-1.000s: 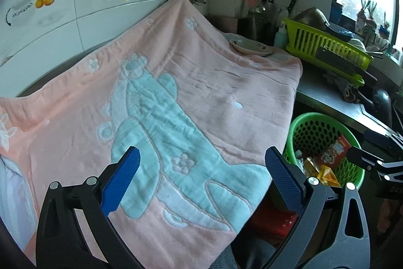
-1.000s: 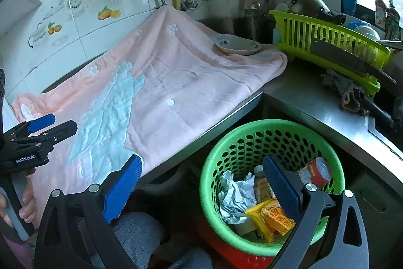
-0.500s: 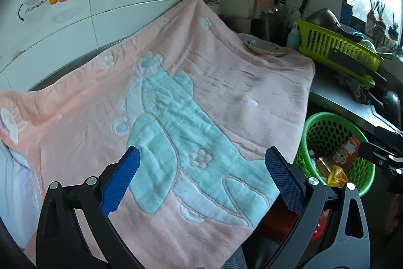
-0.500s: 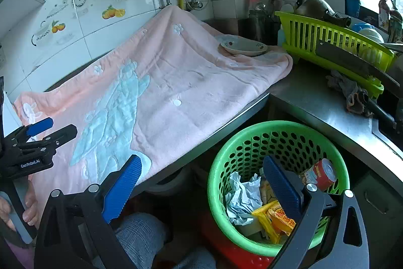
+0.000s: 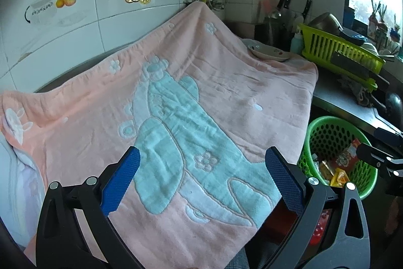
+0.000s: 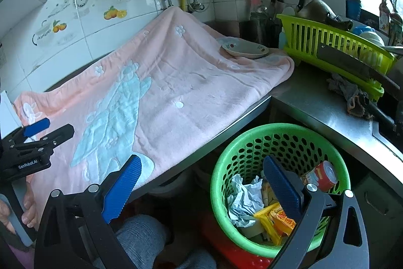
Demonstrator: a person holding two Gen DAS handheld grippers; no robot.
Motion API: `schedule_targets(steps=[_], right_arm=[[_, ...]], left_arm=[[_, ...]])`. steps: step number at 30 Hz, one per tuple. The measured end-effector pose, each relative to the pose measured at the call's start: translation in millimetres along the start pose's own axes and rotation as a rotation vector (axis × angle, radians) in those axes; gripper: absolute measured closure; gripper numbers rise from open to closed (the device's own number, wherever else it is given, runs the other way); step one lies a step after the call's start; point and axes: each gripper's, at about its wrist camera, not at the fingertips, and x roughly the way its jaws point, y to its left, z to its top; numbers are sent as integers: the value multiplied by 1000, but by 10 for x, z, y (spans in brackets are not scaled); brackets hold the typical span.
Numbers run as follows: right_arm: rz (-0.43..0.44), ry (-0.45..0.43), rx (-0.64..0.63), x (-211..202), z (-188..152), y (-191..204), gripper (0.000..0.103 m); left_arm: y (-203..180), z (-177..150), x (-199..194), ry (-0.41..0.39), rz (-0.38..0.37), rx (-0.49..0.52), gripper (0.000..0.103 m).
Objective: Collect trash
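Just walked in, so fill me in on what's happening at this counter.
A person holds a pair of tongs in each hand, collecting trash. Both the left tongs and the right tongs are open and empty. The round green perforated plastic basket below the counter already holds crumpled paper, yellow wrappers and a red can. The pink towel with a pale blue pattern covering the counter carries only a shallow ceramic dish.
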Motion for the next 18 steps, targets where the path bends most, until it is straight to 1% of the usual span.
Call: schedule_targets(steps=[18], right_arm=[[2, -5, -12, 25, -8, 48, 9]], left_arm=[[4, -14, -37, -9, 21, -7, 5]])
